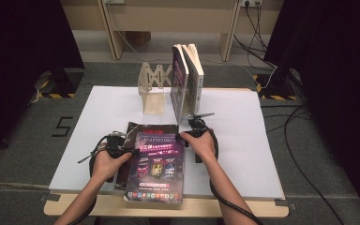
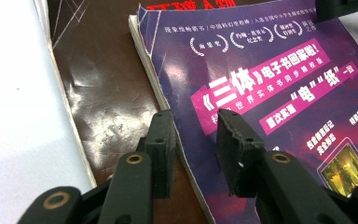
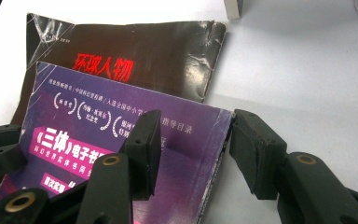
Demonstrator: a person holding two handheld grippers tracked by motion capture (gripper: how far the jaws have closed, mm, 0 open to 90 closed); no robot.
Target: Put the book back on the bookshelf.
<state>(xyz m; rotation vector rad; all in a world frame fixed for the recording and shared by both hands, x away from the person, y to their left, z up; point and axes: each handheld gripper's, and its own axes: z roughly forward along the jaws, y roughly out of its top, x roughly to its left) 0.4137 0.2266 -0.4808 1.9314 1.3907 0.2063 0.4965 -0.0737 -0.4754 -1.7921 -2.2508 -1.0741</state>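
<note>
The purple magazine (image 1: 155, 165), lying atop a dark magazine (image 1: 132, 129) at the bench's (image 1: 243, 140) near edge, is being straddled edgewise by the spread left tool (image 2: 193, 140) and spread right tool (image 3: 196, 149); closing both is called for next, probably before lifting toward the upright books (image 1: 186, 79).

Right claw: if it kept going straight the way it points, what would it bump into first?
Probably the purple book: the right claw straddles its right edge. Beyond lies the dark magazine beneath it, then the white table. Depth is hard to judge.
</note>
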